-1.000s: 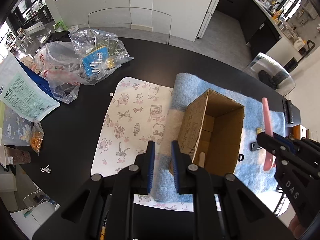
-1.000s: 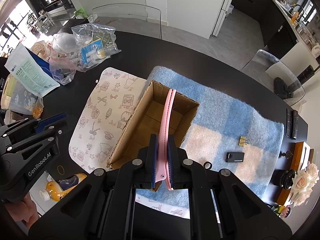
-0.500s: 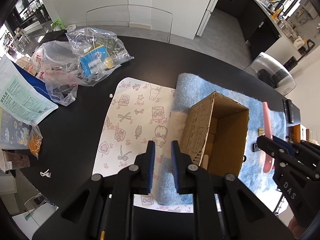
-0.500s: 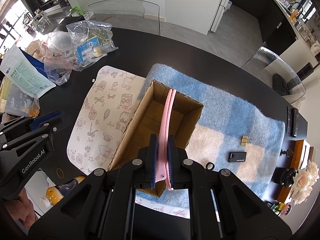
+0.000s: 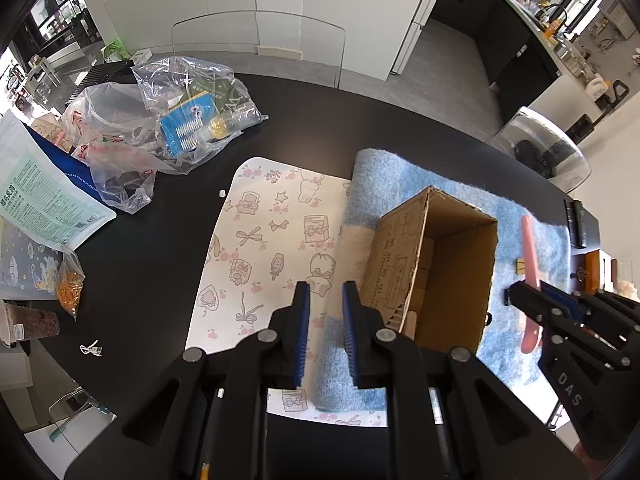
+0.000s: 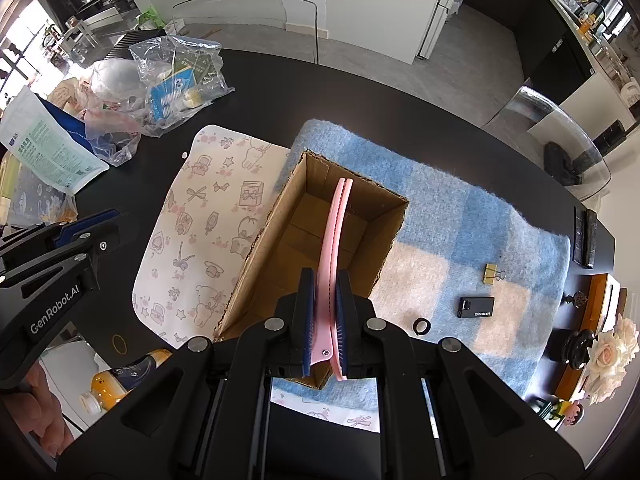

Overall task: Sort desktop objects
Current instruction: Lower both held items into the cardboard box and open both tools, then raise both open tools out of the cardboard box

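Right gripper (image 6: 323,312): jaws clamped on pink hair clip (image 6: 334,236), gripped near hinge end; clip held above open cardboard box (image 6: 394,224), tips extending over far part of box opening. Left gripper (image 5: 323,330): jaws narrowly parted, nothing held; positioned above edge of blue checked blanket (image 6: 460,216), just left of box. Box seated on blanket; interior appears bare, though near corner is hidden. Binder clip (image 6: 494,272), small black device (image 6: 476,306), black ring (image 6: 421,326) noted on blanket right of box.
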### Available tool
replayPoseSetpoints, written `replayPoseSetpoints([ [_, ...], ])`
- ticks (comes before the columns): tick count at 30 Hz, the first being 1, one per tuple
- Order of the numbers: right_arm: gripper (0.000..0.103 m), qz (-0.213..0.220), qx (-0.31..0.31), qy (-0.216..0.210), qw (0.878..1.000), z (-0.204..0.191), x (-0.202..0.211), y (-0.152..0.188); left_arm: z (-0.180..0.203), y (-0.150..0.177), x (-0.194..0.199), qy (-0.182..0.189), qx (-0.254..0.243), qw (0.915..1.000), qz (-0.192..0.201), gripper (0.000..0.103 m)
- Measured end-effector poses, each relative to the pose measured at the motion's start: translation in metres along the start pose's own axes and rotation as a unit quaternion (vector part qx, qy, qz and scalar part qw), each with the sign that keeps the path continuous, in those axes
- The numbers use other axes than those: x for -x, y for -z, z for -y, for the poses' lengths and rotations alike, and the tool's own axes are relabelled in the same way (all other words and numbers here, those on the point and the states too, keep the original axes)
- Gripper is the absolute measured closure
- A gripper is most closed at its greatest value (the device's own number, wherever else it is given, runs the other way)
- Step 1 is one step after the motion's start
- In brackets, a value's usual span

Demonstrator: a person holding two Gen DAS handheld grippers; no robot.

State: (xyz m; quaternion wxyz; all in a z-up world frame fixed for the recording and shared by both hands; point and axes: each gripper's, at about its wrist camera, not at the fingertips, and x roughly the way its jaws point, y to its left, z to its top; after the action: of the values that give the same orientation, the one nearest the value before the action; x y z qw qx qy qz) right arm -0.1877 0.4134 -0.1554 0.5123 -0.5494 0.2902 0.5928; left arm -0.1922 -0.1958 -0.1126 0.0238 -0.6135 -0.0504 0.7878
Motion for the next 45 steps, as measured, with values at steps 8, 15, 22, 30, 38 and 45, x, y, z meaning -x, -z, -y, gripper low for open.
replayPoseSetpoints([
  [8,0.089,0.003,-0.002,0.001,1.0,0.001,0.0,-0.001,-0.001,0.0,0.001,-0.001,0.002,1.0,0.0,0.087],
  [15,0.036,0.01,-0.003,0.005,1.0,0.001,0.004,-0.001,0.001,0.001,0.002,-0.004,0.001,1.0,0.0,0.087],
  [22,0.029,0.011,-0.01,0.007,1.0,0.008,0.009,0.004,0.01,0.005,0.01,-0.003,-0.005,1.0,0.005,0.087],
  [30,0.024,0.03,-0.036,0.016,0.999,0.032,0.033,0.024,0.037,0.016,0.028,0.001,-0.023,0.9996,0.018,0.087],
  [38,0.021,0.047,-0.061,0.032,0.996,0.066,0.063,0.057,0.082,0.039,0.05,0.009,-0.057,0.9979,0.03,0.087],
  [45,0.021,0.065,-0.079,0.043,0.994,0.094,0.094,0.097,0.122,0.066,0.07,0.019,-0.082,0.9955,0.043,0.072],
])
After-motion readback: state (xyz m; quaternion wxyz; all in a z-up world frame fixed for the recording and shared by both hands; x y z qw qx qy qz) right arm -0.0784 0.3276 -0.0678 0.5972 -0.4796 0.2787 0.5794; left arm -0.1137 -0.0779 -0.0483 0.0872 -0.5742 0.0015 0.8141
